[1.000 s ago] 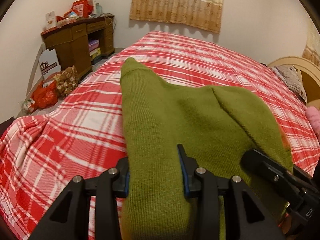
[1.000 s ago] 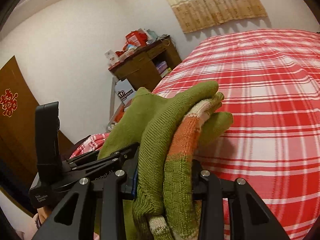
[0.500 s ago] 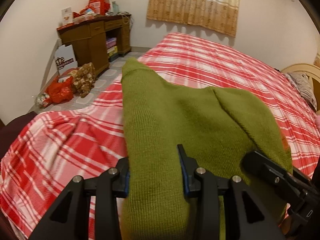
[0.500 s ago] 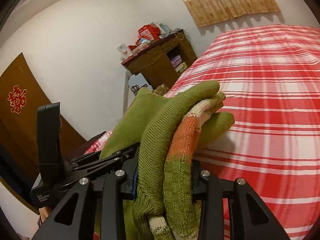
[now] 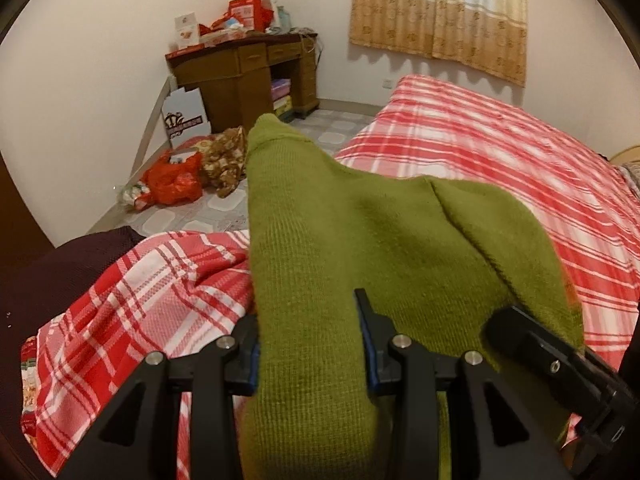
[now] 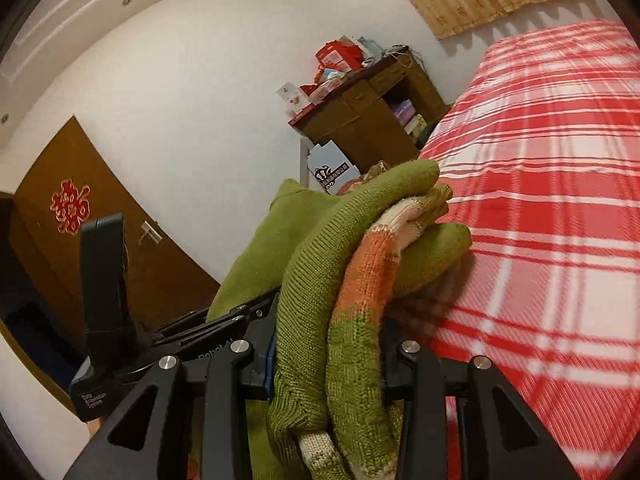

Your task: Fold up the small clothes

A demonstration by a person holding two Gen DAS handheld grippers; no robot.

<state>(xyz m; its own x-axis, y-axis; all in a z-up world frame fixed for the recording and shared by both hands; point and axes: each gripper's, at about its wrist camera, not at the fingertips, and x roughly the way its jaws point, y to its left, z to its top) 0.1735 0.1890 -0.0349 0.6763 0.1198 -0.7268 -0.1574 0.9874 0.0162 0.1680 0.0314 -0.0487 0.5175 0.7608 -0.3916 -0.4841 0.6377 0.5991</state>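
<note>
So both tools are clamped on the same green knit sweater (image 5: 360, 240). The left tool (image 5: 308, 344) has a thick fold of it pinched between its pads, and the right tool (image 6: 328, 360) is squeezing a bunched wad, with a strip of orange and cream knit (image 6: 372, 256) sandwiched in the green. Neither is slack; the cloth fills both gaps. The sweater is held up off the bed (image 5: 500, 152), stretched between the two tools, with one corner poking up toward 12 o'clock in the left view.

Handling-wise it's a soft, floppy, fairly chunky knit. It looks light, it drapes wherever nothing holds it, and it'll stretch if tugged hard. Not fragile, not slippery; the ribbing gives the pads plenty to bite. My guess is the best hold is at edges or corners, a single layer if possible, since that right-hand wad looks like too many layers to lay flat cleanly.

Compared with a second ago, the grips haven't changed at all, same folds in the same spots. What's different is the backdrop: the left view has swung so the desk (image 5: 244, 76) sits around 11 o'clock, more floor shows, and the rumpled corner of the plaid sheet (image 5: 152, 280) is now at 8 o'clock. The whole bundle is being carried toward the bed's near end.
</note>
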